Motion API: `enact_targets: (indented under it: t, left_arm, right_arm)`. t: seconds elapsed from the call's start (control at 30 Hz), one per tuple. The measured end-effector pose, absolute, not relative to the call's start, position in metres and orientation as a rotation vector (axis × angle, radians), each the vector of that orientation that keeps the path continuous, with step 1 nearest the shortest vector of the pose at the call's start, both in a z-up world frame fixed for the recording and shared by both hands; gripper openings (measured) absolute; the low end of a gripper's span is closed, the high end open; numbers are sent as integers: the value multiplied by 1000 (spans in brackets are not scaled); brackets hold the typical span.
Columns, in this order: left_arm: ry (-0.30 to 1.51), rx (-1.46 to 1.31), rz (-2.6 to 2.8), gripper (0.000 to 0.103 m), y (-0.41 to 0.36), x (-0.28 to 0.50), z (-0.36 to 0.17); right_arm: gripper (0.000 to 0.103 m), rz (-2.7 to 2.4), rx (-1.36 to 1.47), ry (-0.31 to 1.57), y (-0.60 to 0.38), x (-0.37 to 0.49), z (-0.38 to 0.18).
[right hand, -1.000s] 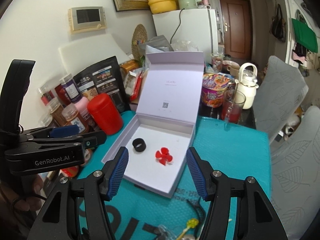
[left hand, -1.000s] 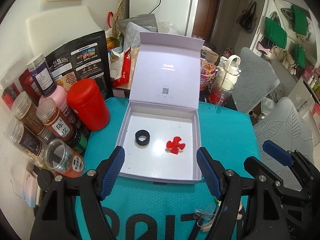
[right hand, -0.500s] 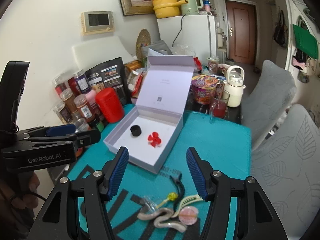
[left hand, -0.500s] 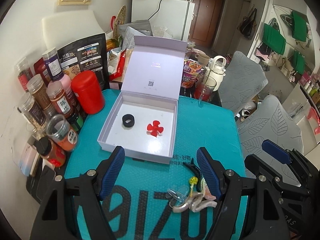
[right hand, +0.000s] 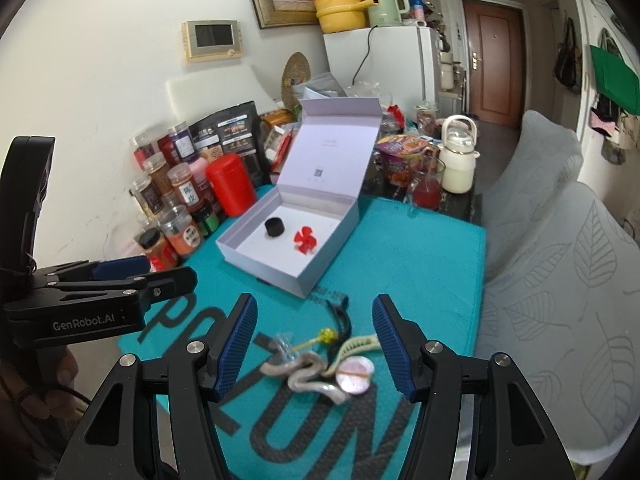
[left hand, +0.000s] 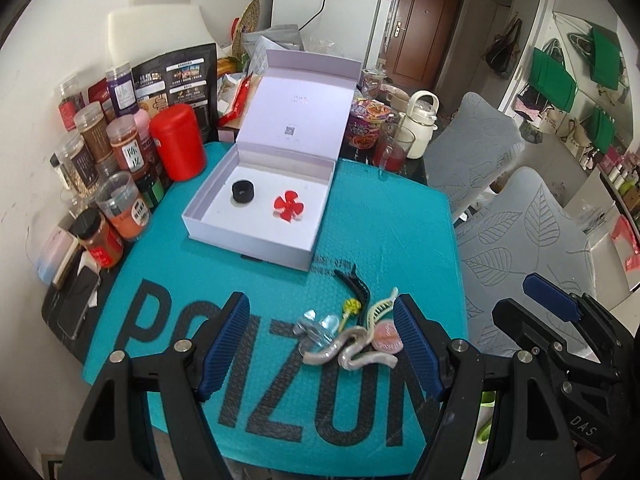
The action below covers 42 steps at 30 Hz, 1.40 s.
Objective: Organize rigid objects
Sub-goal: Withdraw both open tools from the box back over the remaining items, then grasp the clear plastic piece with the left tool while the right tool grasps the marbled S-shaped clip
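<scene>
1. We hold the left tool (left hand: 320, 340) and the right tool (right hand: 314, 342) wide apart and empty, both hovering above the pile of hair clips (left hand: 352, 338); we judge the spread leaves room to pick one piece.
2. The clips lie tangled on the teal mat (left hand: 380, 216) covering the table, near its front edge: a black clip (left hand: 354, 282), a wavy pearly clip (left hand: 348, 350), a cream comb clip (left hand: 380, 308), a clear clip (left hand: 316, 326).
3. The open white box (left hand: 248, 236), beyond the pile, already holds a black ring (left hand: 243, 191) and a red propeller (left hand: 288, 206).
</scene>
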<state>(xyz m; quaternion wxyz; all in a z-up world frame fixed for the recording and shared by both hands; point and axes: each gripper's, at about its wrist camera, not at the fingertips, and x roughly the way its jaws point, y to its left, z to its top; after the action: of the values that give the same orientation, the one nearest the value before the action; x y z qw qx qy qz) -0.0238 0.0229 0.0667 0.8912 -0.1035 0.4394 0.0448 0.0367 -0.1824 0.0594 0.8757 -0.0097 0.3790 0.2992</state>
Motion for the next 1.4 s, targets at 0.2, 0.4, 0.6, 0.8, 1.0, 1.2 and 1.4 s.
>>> enact_targets:
  t: [0.2, 0.4, 0.6, 0.8, 1.0, 1.2, 1.4]
  left_arm:
    - [944, -233, 88, 74, 7, -42, 56]
    - [964, -211, 84, 74, -3, -50, 41]
    - [1030, -218, 67, 74, -5, -46, 13]
    - [1084, -216, 79, 74, 3, -41, -15]
    - [1136, -183, 82, 74, 15, -29, -45]
    - [1144, -128, 56, 74, 23, -10, -63]
    - [1166, -77, -5, 74, 28, 17, -82]
  right_arm:
    - [60, 622, -22, 812, -203, 21, 51]
    - [60, 615, -20, 857, -218, 12, 30]
    - [60, 601, -21, 920, -222, 11, 1]
    - [63, 615, -23, 983, -218, 14, -27]
    - [64, 622, 9, 1053, -211, 26, -57]
    - [64, 609, -5, 1129, -200, 39, -81]
    - [65, 592, 12, 1182, -192, 46, -103]
